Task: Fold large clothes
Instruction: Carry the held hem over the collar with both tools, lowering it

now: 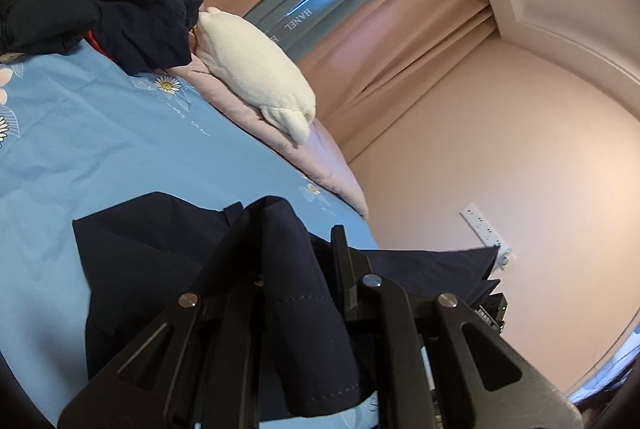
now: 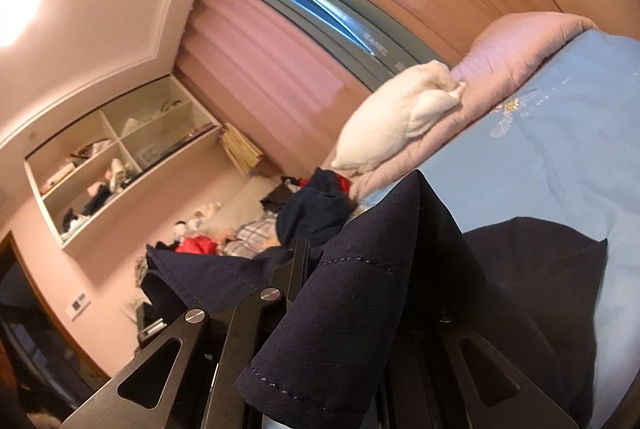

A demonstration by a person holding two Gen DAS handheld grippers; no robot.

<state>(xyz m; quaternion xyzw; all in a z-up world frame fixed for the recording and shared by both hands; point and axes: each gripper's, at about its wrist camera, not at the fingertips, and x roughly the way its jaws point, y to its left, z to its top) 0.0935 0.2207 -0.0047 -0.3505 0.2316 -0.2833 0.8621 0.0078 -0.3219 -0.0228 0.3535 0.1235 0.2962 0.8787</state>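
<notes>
- Fabric of a navy garment [image 1: 160, 261] is lying partly on the blue bedsheet [image 1: 100, 149], its long axis running from about 9 o'clock toward 3 o'clock in the left wrist view, with one stitched edge stretching out past the bed's side.
- Dark blue cloth, plain, with a pale dashed seam, is draping in a thick fold over the left gripper [image 1: 296, 261], whose fingers are clenching it.
- The right gripper [image 2: 360, 253] is lifting another fold of the same garment; its fingers are closing on the cloth, which is hiding one of them.
- A white plush pillow [image 1: 256, 77] is resting on the lilac quilt [image 1: 320, 161] at 12 o'clock.
- A heap of dark clothes [image 1: 132, 9] is sitting at 10 o'clock on the bed, well apart from the garment.
- Pink curtains [image 1: 400, 41] are hanging behind.
</notes>
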